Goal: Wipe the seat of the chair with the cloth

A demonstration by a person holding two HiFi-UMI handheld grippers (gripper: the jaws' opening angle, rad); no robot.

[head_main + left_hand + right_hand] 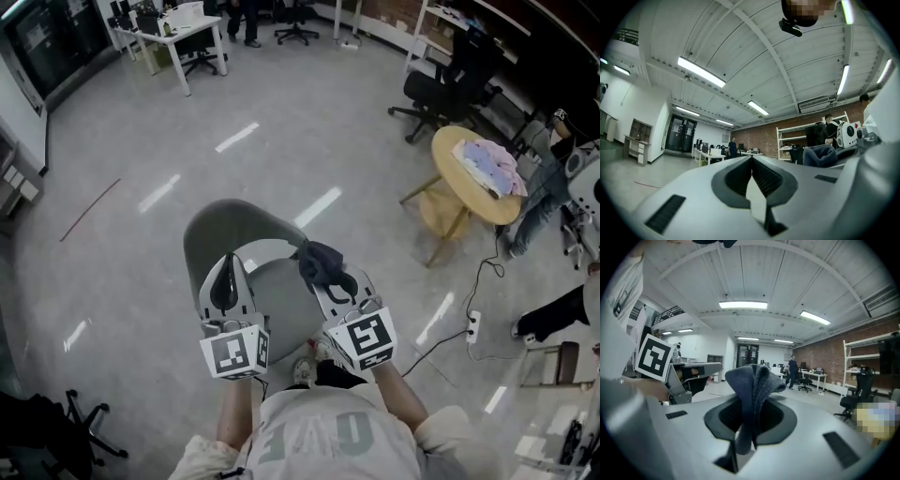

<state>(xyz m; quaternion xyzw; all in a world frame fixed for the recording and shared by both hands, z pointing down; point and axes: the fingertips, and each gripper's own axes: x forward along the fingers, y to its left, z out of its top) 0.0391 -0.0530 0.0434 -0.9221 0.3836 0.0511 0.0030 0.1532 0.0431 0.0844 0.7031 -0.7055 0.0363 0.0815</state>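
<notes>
Cloth (pixel 319 255) in the right hand-held gripper (pixel 325 277), left hand-held gripper (pixel 226 267) beside it — chair (pixel 217 232) beneath, round table (pixel 442 157) rightward

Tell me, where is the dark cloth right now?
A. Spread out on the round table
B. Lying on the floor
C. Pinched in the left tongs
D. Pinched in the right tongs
D: the right gripper view shows the dark cloth squeezed between the right tongs, held above the chair seat, while the left tongs are closed on nothing.
</notes>
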